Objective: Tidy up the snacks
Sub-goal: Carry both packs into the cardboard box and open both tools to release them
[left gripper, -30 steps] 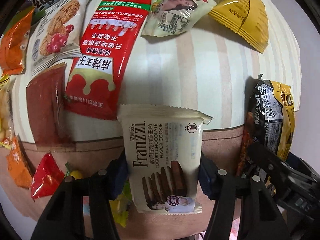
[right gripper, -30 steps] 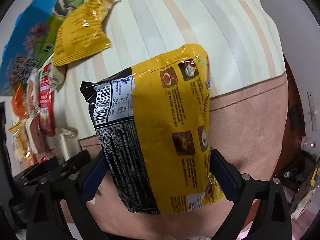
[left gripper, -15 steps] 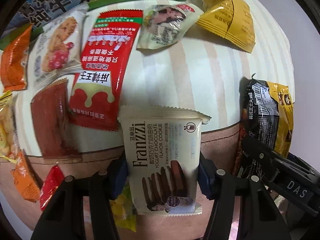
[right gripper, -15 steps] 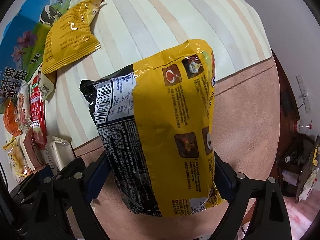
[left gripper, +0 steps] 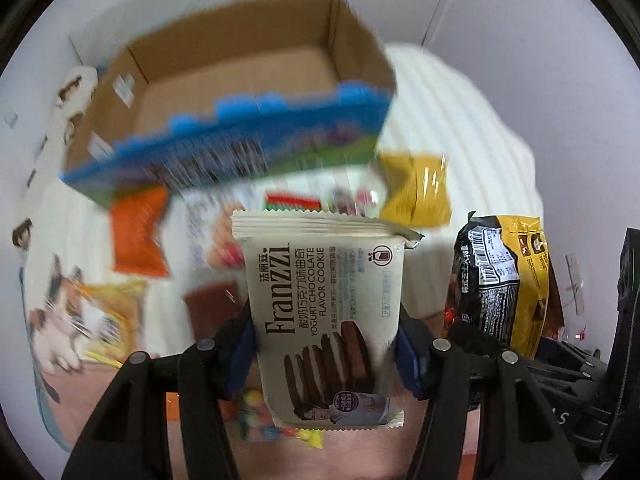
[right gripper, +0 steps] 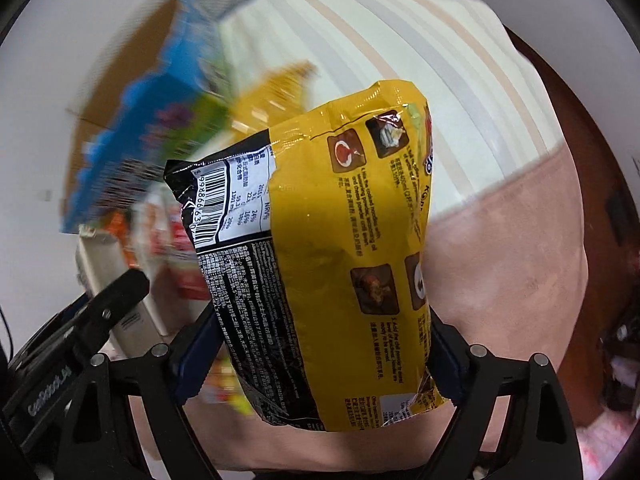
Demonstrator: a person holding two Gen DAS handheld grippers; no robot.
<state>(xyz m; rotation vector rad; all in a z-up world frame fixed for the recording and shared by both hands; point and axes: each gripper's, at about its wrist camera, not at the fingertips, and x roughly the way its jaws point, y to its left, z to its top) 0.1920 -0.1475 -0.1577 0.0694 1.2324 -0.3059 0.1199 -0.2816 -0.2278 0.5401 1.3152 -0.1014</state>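
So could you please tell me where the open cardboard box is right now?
In the left wrist view the cardboard box sits at the top, beyond the Franzzi cookie pack in the left claw, just behind the orange packet and yellow packet.

Right gripper clamps noodle packet; box blurred, probably cardboard.

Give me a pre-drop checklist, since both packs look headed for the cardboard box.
1. Left gripper clamped on Franzzi cookie pack: ok.
2. Right gripper clamped on yellow noodle packet: ok.
3. Cardboard box open on top: ok.
4. Room inside the box: ok, its visible floor is bare.
5. Grippers apart from each other: ok.
6. Either pack above the box opening: cannot tell; the view is blurred.
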